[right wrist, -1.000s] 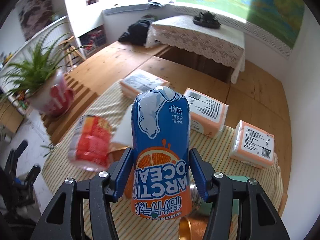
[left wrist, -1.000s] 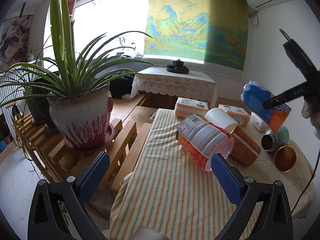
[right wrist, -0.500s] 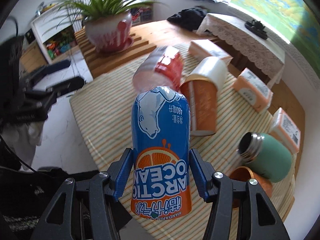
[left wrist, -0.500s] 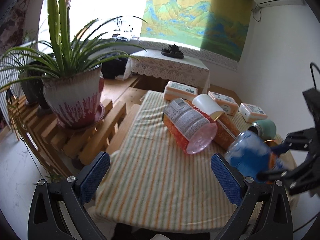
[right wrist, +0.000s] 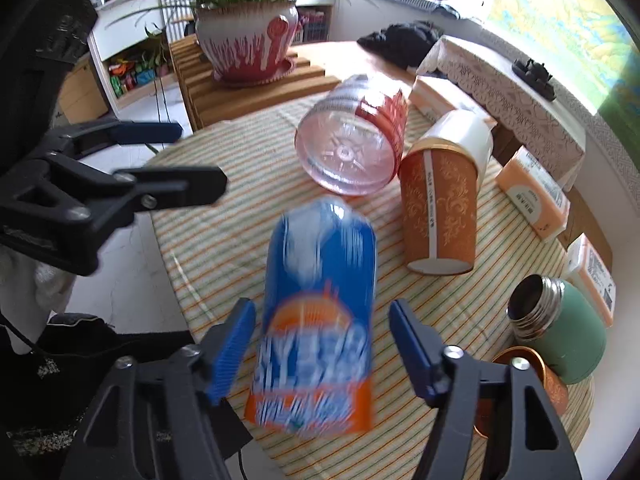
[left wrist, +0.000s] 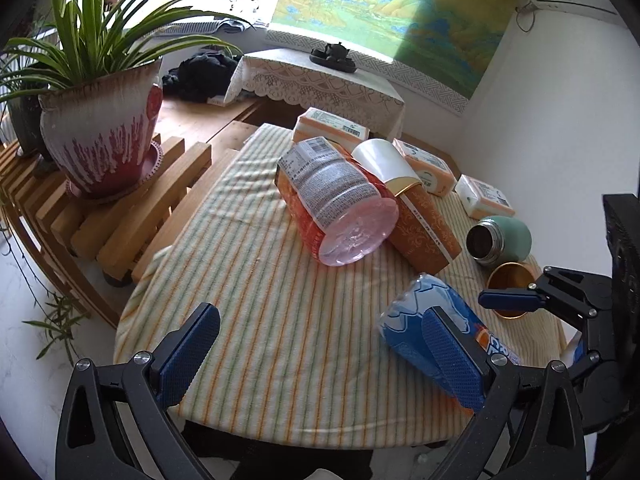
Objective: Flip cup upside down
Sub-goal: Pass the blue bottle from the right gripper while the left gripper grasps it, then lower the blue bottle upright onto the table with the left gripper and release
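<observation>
Judging from the two wrist views, the flip itself appears to be at the release stage. The blue cup (right wrist: pixel 320 312), printed in blue and orange, sits between the spread fingers of the right tongs (right wrist: pixel 322 344), with a clear gap on each side, so the right tongs are open and grip nothing. The cup is blurred in the right wrist view, which suggests it is moving or not yet settled. Its rounded closed end points away from the tongs, and in the left wrist view the cup (left wrist: pixel 420 328) leans toward the tabletop's middle rather than standing square. Whether its mouth is flat on the striped cloth (left wrist: pixel 280 312) cannot be told; that part is hidden behind a tong finger.

The cup is near the front edge of the tabletop (left wrist: pixel 256 424), toward its right corner, apart from the clear bottle (left wrist: pixel 340 204) and the orange paper cup (left wrist: pixel 420 224) lying further in.

The left tongs (left wrist: pixel 320 360) are wide open, empty, and hover over the front edge.

Remaining: confirm the cup rests stably inverted, then withdraw.
</observation>
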`<state>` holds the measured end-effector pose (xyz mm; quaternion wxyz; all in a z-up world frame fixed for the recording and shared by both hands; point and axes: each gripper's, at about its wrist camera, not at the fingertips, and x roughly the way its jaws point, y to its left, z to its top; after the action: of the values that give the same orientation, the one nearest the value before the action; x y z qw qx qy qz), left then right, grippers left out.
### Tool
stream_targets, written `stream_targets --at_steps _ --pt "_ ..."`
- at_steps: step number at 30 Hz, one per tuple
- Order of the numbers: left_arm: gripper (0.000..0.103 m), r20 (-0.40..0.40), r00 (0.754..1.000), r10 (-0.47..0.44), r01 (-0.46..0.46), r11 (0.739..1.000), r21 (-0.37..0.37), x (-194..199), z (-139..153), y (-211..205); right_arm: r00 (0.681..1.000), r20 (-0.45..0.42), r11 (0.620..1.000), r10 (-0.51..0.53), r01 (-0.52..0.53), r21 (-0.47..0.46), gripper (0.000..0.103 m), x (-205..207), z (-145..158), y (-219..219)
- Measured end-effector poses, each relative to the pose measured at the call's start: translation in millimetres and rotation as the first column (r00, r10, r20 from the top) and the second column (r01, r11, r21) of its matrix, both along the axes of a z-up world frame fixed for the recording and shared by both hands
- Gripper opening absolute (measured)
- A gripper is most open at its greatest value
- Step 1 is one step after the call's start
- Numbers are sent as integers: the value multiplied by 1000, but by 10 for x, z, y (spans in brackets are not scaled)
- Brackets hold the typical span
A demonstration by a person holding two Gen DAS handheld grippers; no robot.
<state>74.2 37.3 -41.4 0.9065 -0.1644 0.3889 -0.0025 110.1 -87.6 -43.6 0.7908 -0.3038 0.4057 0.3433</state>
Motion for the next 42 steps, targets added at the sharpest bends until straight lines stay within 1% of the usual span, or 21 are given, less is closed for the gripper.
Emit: stream_targets --at_steps 3,8,11,14,15,18,21,24,26,29,32,33,35,38,42 --pt "102 -23 1000 -5 4 999 -33 38 0 -12 1000 8 998 -9 8 59 67 -67 117 -139" --pt "102 -82 996 -45 38 996 -85 131 -9 -126 994 23 981 -103 97 169 67 -211 248 -543" --pt "102 -129 990 -64 47 990 -130 224 -18 -242 984 11 958 -177 170 233 67 -336 259 -840" --pt "102 -150 985 -80 59 988 -140 302 -5 -390 966 -6 926 -259 250 281 67 -460 216 -1119" --pt "102 -167 982 -86 60 986 -154 346 -22 -435 957 -9 913 -290 279 298 67 -507 187 -1218" --pt "102 -216 973 -78 31 977 -212 435 -97 -490 938 -9 888 -348 332 319 67 -596 124 -1411" --pt "102 -250 966 -61 3 974 -226 506 -172 -543 924 -8 869 -383 363 335 66 -654 90 -1571" --pt "102 -279 959 -42 -31 967 -253 575 -259 -576 919 -9 861 -395 374 345 67 -700 68 -1668" --pt "101 -288 957 -32 -46 965 -258 603 -304 -588 916 -3 859 -402 378 346 66 -732 39 -1705" --pt "98 -316 948 -22 -73 956 -284 642 -390 -596 914 8 859 -405 378 346 67 -775 12 -1728" --pt "93 -321 947 -9 -86 956 -281 663 -431 -595 914 12 860 -405 376 345 67 -787 -6 -1737" --pt "90 -324 946 -5 -91 955 -281 674 -444 -594 913 15 859 -407 377 345 67 -792 -7 -1737" --pt "88 -329 944 -8 -97 948 -302 697 -471 -596 910 21 857 -413 381 347 66 -794 -1 -1746" --pt "80 -319 948 -17 -88 947 -310 720 -461 -615 905 26 851 -424 389 352 66 -795 4 -1774" --pt "79 -298 954 -18 -73 954 -291 733 -420 -670 898 27 843 -440 402 356 66 -799 -13 -1819"
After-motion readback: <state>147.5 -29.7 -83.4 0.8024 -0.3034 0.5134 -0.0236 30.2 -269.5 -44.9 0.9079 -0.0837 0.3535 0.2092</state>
